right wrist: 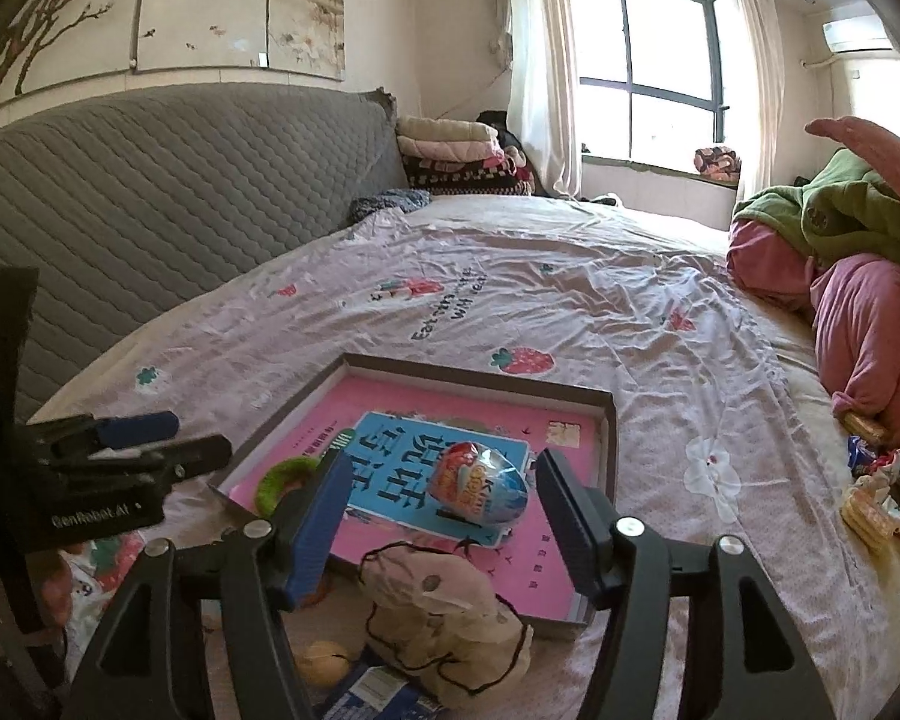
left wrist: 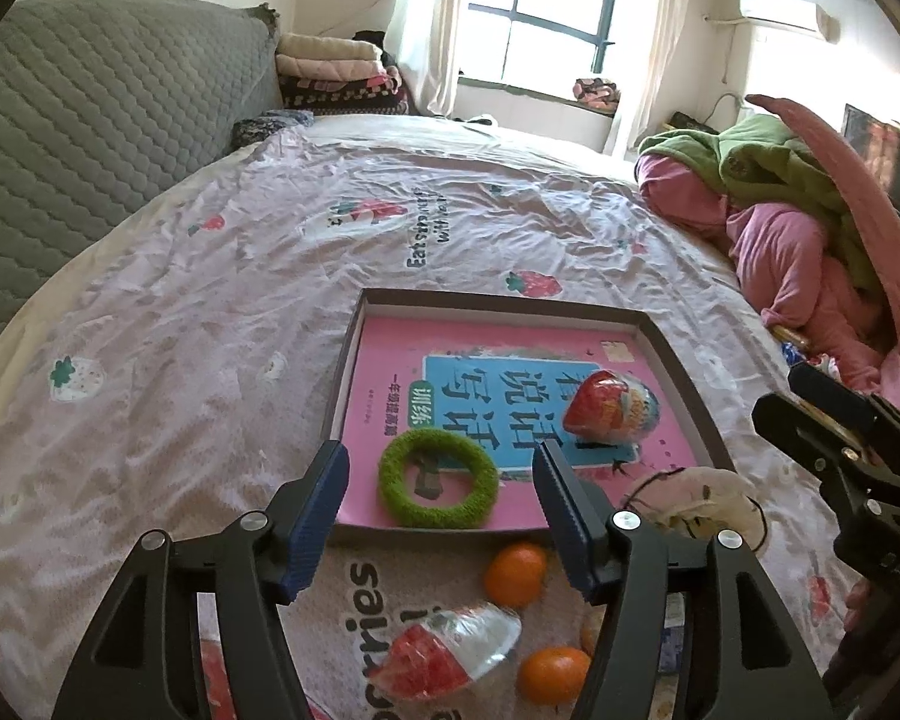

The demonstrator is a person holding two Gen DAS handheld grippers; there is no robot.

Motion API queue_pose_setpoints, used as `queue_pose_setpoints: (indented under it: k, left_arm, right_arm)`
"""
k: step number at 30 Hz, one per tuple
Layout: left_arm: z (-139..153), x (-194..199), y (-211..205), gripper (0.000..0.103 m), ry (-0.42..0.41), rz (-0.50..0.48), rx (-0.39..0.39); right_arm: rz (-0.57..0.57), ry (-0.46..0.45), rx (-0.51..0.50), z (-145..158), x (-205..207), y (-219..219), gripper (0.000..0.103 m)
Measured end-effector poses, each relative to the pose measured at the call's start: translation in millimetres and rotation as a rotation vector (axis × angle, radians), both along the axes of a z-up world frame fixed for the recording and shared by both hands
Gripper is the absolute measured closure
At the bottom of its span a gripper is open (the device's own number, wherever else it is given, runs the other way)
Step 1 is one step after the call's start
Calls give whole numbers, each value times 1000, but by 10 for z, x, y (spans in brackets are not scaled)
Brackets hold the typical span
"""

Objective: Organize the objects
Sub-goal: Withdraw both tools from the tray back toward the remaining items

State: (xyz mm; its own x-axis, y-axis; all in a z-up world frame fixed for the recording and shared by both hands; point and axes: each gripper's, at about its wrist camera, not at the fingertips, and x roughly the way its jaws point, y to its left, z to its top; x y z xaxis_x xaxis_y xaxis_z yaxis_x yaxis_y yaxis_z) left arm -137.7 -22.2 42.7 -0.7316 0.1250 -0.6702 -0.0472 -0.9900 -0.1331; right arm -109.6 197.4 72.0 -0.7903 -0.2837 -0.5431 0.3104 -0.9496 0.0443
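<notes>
Bed sheet (left wrist: 222, 324): thin printed cloth, matt, creased. Headboard (left wrist: 90, 114): grey quilted fabric, matt. Tray (left wrist: 684, 360): stiff card-like walls, dark outside, pale inside, matt. Book (left wrist: 390, 372) in it: pink paper cover, slight sheen. Green ring (left wrist: 438, 478): fuzzy, rough pile. Egg-shaped pack (left wrist: 611, 404): glossy crinkled foil or plastic film, bright highlights. Second wrapped pack (left wrist: 450, 654): clear shiny film. 2 oranges (left wrist: 515, 575): smooth, faintly glossy peel. Pouch (right wrist: 444, 612): soft beige cloth, matt, dark cord. Left gripper (left wrist: 444, 501): matt black plastic, ribbed blue pads (left wrist: 318, 516), silver metal screws. Right gripper (right wrist: 450, 519): same finish. Blankets (right wrist: 870, 276): pink and green fleece-like cloth.
</notes>
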Motion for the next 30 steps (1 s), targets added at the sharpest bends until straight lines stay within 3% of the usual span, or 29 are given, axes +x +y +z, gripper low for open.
queue_pose_setpoints:
  k: [30]
  left_arm:
    - [-153, 369, -92, 38, -7, 12, -31]
  right_arm:
    - [-23, -41, 6, -165, 327, 48, 38]
